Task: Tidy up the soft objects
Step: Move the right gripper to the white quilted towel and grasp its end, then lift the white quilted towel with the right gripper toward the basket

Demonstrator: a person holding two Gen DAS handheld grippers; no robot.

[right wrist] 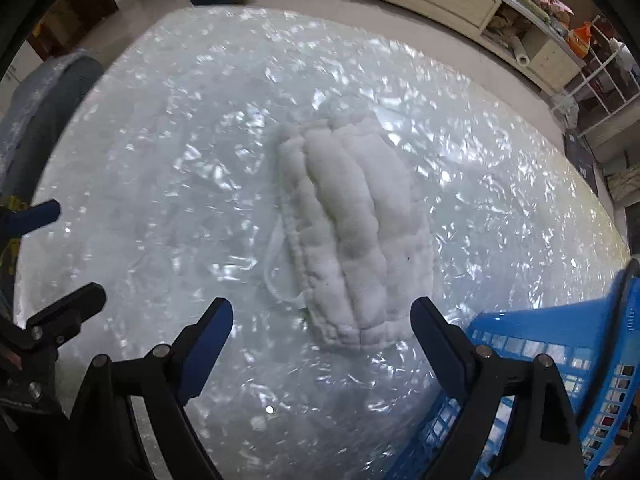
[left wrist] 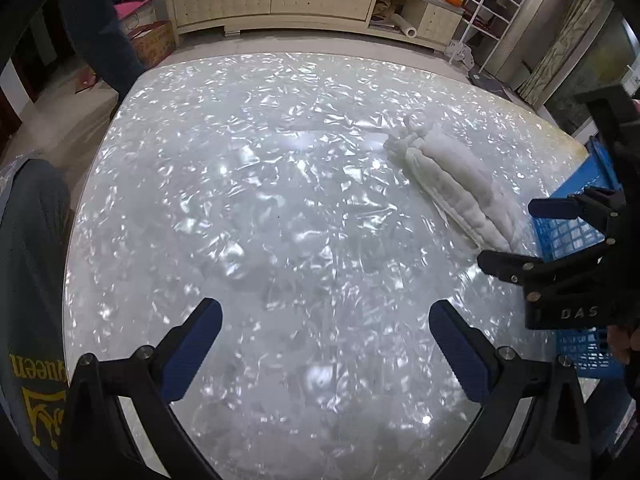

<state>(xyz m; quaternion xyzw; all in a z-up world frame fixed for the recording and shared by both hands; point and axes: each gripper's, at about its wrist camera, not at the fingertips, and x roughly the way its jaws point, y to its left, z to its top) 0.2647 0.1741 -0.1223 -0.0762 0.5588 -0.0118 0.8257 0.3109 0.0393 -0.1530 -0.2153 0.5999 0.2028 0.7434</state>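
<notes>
A white quilted soft cloth (right wrist: 352, 216), folded into a long pad, lies on the table (left wrist: 260, 200), which has a shiny crinkled plastic cover. In the left wrist view the cloth (left wrist: 452, 184) is at the right, beside a blue plastic basket (left wrist: 576, 236). My right gripper (right wrist: 322, 310) hangs open just above the cloth's near end, its fingers either side and not touching it. The basket (right wrist: 540, 332) stands right beside its right finger. My left gripper (left wrist: 324, 312) is open over bare table, well left of the cloth, with nothing between its fingers.
A long cream cabinet (left wrist: 280, 0) runs along the far wall, with a white wire rack (left wrist: 488, 20) to its right. A dark garment with yellow lettering (left wrist: 32, 280) sits at the table's left edge. A person's dark trouser leg (left wrist: 100, 20) stands beyond the far left corner.
</notes>
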